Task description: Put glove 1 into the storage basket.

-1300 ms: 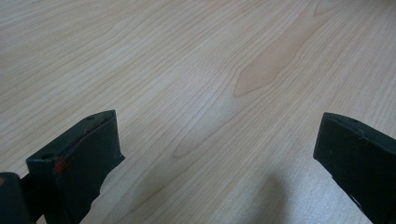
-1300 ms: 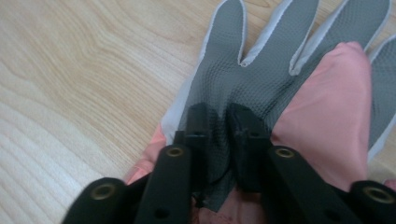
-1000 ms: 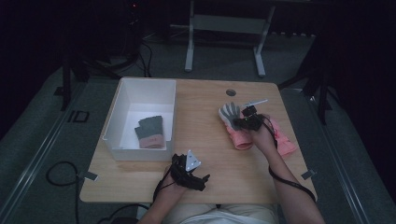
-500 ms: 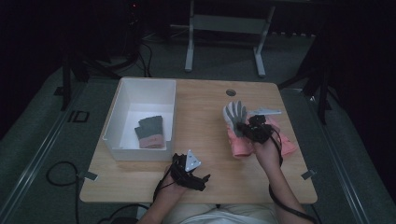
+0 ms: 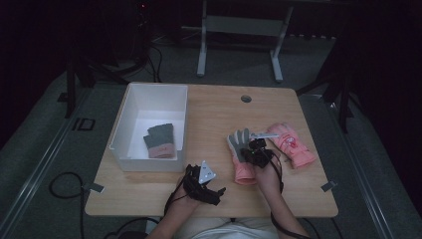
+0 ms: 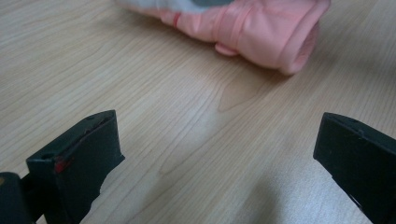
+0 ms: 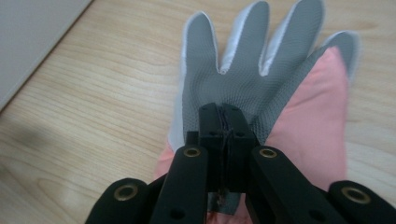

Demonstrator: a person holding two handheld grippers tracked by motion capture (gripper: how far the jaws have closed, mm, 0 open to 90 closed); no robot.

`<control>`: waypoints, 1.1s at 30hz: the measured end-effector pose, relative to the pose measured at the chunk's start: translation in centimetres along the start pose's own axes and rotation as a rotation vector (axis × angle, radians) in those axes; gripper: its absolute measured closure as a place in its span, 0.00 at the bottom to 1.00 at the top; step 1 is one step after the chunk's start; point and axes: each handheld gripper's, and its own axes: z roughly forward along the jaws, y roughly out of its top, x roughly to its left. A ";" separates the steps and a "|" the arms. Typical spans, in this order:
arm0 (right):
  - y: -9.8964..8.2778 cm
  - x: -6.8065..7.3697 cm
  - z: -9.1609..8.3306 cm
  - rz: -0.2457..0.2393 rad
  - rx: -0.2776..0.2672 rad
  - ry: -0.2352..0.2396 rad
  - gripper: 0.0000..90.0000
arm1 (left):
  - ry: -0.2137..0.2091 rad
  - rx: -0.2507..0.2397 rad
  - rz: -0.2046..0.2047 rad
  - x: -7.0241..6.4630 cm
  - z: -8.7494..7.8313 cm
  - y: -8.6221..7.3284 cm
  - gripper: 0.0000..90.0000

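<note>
Toward the bench's (image 5: 298,199) left edge a white bin (image 5: 122,129) is holding one grey-and-pink glove (image 5: 160,140). At the near edge the left hand-held gripper (image 6: 219,154) is resting with jaws wide apart, holding nothing. Right of centre, the right hand-held gripper (image 7: 223,126) is pinching the grey palm fabric of the pink glove (image 7: 261,93) with its jaws clamped together. With so thin a fold gripped, the fabric is likely risking slipping free, or the dangling cuff catching the bin's rim.

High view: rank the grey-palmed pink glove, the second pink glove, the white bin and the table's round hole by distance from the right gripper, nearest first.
1. Grey-palmed pink glove: under the right gripper, pinched in its jaws.
2. Second pink glove: just to its right.
3. Round hole: at the far edge.
4. White bin: at the table's left.

Hole and bin are close.
</note>
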 end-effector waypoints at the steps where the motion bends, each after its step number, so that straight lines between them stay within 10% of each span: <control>1: -0.1 0.0 0.3 0.004 0.007 0.004 0.97 | 0.000 -0.001 0.000 0.0 0.0 0.0 0.00; 11: -0.8 -0.2 1.4 0.046 -0.004 0.022 0.90 | -0.011 -0.001 0.018 -0.3 0.1 0.1 0.00; 18: 0.3 -1.3 -1.4 0.029 -0.087 0.067 0.80 | -0.016 -0.001 0.030 -0.3 0.2 0.1 0.00; 25: 0.7 -8.5 -5.7 -0.160 -0.166 -0.047 0.75 | -0.027 -0.005 0.024 -0.3 0.2 0.1 0.00; 33: -0.5 -16.6 -6.0 -0.131 -0.095 -0.102 0.68 | -0.027 -0.009 0.032 -0.6 0.4 0.2 0.00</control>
